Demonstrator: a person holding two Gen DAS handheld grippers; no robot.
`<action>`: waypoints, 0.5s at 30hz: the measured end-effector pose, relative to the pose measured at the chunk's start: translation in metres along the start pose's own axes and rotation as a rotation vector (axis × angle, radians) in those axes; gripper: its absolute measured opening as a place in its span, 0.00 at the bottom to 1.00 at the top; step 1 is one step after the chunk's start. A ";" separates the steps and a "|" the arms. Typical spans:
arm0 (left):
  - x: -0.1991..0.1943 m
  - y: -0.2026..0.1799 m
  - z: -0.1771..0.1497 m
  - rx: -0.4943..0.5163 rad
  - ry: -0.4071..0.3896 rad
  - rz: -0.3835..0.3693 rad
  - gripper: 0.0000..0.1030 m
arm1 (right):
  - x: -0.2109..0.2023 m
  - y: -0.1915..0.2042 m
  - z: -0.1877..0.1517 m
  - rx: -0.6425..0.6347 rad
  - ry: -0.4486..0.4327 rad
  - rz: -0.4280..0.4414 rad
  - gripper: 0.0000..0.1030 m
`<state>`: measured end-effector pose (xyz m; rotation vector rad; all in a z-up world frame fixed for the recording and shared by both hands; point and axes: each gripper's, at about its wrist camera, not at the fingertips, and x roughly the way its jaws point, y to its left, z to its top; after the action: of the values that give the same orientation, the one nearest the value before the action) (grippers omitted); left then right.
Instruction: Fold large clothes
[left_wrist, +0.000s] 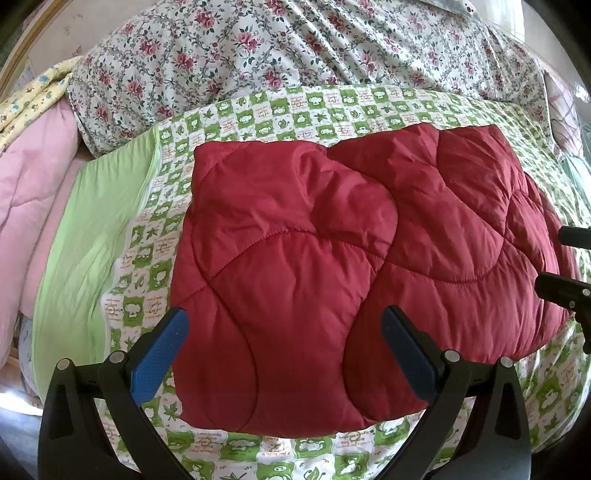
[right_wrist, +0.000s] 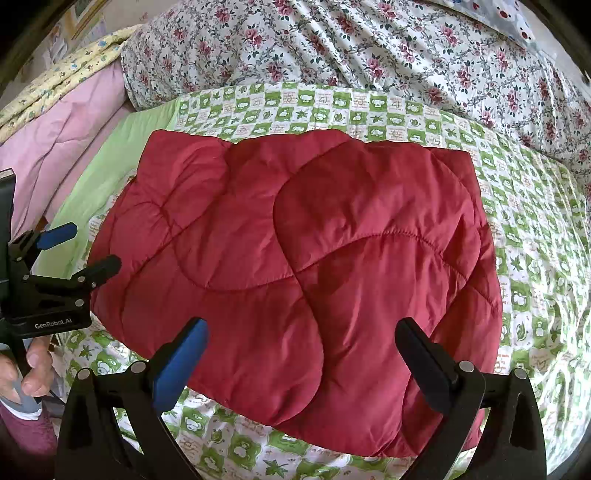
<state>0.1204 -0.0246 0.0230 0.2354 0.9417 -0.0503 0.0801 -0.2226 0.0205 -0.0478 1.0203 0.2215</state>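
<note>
A red quilted padded garment lies folded into a thick rectangle on the green-checked bedsheet. My left gripper hovers over its near left part, jaws wide open and holding nothing. My right gripper hangs over the near middle of the garment, also open and holding nothing. In the left wrist view the right gripper pokes in at the right edge. In the right wrist view the left gripper shows at the left, open, beside the garment's left edge, with a hand on its handle.
A floral quilt is bunched along the far side of the bed. A pink quilt and a yellow patterned cloth lie at the left. A plain light-green strip borders the checked sheet.
</note>
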 end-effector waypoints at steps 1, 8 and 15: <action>0.000 0.000 0.000 0.000 0.000 0.001 1.00 | 0.000 0.000 0.000 0.000 0.000 0.000 0.99; -0.002 0.000 0.000 0.000 -0.009 0.004 1.00 | -0.001 0.001 0.000 0.001 0.000 0.000 0.99; -0.003 0.001 0.001 -0.002 -0.016 0.005 1.00 | -0.002 0.002 0.001 0.003 -0.001 0.001 0.99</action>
<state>0.1192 -0.0240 0.0263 0.2353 0.9250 -0.0467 0.0795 -0.2213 0.0227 -0.0446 1.0194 0.2205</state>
